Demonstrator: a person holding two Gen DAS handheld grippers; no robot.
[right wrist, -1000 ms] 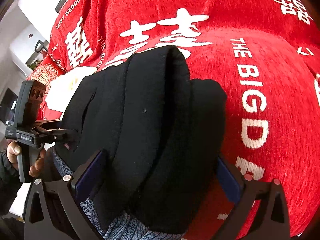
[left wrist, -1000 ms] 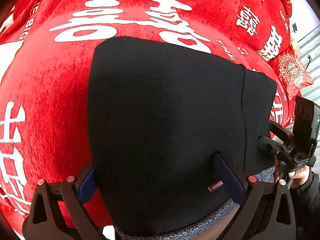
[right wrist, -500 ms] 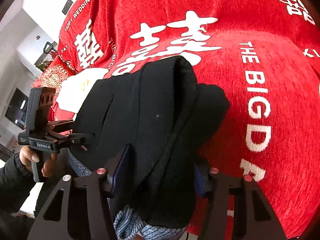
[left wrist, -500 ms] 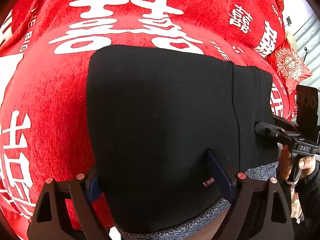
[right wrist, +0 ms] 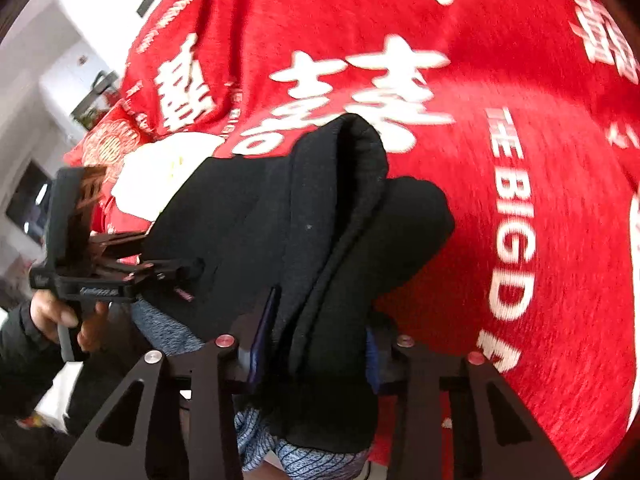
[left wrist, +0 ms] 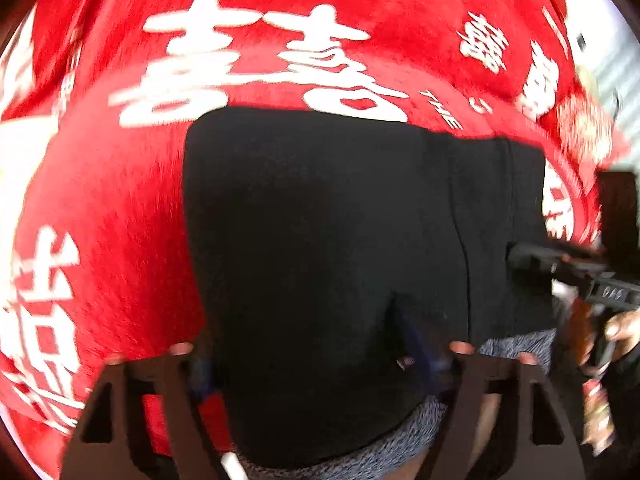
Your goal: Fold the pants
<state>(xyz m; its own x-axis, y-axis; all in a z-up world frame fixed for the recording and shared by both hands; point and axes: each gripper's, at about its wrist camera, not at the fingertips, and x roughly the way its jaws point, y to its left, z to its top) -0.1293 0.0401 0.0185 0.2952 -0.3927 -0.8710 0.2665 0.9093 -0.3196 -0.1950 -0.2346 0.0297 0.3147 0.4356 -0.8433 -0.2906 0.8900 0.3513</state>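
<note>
- Now your left gripper (left wrist: 316, 344) has its fingers pinched on the near edge of the folded black pants (left wrist: 320, 240), which lie on the red blanket (left wrist: 100, 208) with white lettering.
- Your right gripper (right wrist: 316, 340) has its fingers clamped narrowly on the bunched right end of the pants (right wrist: 320, 208), grey lining (right wrist: 168, 328) showing beneath.

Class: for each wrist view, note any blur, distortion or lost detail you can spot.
Left wrist view: motion blur smears the red blanket lettering; black pants show almost no texture. Right wrist view: sharper near the pants, blurred at the edges; fisheye bulges both views, corners dark.
</note>
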